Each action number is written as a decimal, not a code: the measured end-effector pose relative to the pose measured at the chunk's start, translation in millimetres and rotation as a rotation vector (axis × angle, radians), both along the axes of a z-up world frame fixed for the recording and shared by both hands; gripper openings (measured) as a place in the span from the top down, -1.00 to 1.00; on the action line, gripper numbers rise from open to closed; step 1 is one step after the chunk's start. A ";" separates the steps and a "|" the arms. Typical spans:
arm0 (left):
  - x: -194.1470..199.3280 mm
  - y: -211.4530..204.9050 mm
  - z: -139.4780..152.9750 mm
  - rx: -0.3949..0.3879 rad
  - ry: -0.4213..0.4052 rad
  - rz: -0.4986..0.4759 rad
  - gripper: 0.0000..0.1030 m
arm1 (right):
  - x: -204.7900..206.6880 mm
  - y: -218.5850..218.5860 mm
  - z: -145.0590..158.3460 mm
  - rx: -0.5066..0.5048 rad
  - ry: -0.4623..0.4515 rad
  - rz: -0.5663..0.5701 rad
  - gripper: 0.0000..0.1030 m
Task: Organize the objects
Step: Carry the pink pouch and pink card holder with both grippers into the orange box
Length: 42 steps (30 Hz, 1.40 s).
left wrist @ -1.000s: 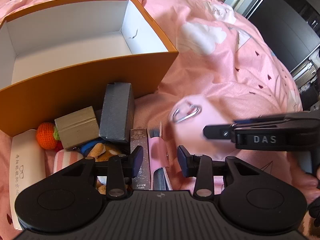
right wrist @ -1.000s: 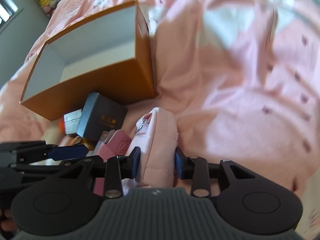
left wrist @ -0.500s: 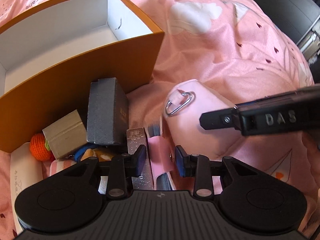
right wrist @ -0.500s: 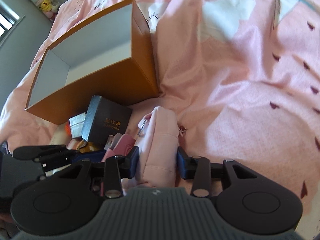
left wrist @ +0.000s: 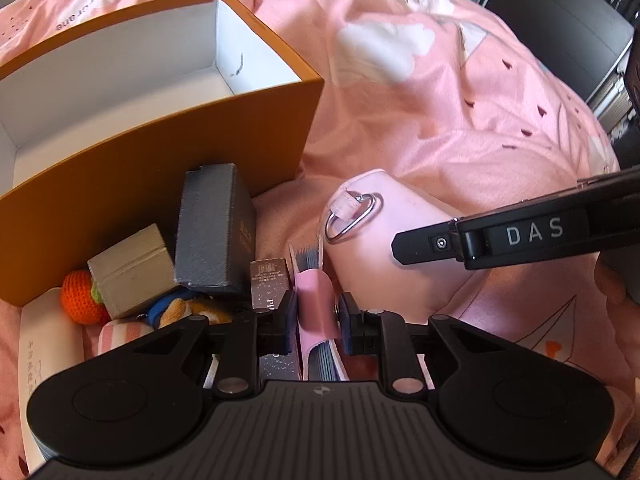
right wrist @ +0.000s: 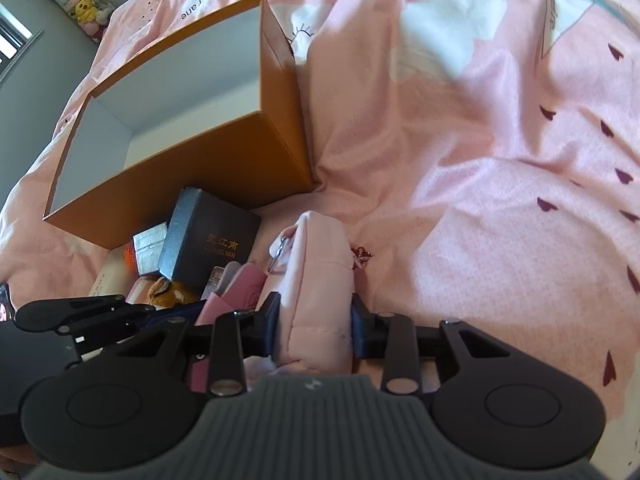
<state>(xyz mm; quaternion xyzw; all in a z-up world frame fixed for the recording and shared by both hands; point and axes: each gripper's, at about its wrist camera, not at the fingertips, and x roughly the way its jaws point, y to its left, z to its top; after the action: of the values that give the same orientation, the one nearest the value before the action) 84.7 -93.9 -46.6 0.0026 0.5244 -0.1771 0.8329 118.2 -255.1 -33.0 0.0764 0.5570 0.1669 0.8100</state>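
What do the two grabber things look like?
Both are black plastic. The left gripper and right gripper each have two round discs, a ribbed grey middle, silver pins and dark blue pads on the jaws. From the side, the right one shows white letters "DAS".

The left gripper [left wrist: 317, 322] pointed steeply downward, its jaws closing with the blue pads [left wrist: 291, 320] against the two sides of a pink-strapped fan of false-lash cards [left wrist: 316, 308] caught between them. The right gripper [right wrist: 315, 330] pointed down at a like slant just to the left one's right, its jaws closing on the puffy end of a pale pink pouch [right wrist: 318, 280] that filled the gap from pad to pad. From the left wrist view, the right gripper's near finger reached in from the right edge, and a fingertip [left wrist: 610, 282] of the person's hand showed behind it.
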 end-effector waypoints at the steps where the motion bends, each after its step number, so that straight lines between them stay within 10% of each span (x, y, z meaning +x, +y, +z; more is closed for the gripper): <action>1: -2.0 2.7 3.8 -0.011 -0.010 0.007 0.54 | -1.6 1.1 2.9 -0.012 -0.013 0.004 0.29; 25: 8.5 74.5 124.8 -0.222 -0.397 0.256 0.56 | 8.8 69.6 113.0 -0.179 -0.475 0.147 0.30; 42: 95.2 108.9 81.2 -0.183 -0.353 0.436 0.56 | 84.0 145.3 71.1 -0.314 -0.610 0.272 0.31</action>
<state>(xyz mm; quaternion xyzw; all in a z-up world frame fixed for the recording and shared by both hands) 179.8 15.1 34.6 -0.1546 0.3413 -0.0374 0.9264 202.2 -109.8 38.0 -0.1768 0.3138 0.2007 0.9110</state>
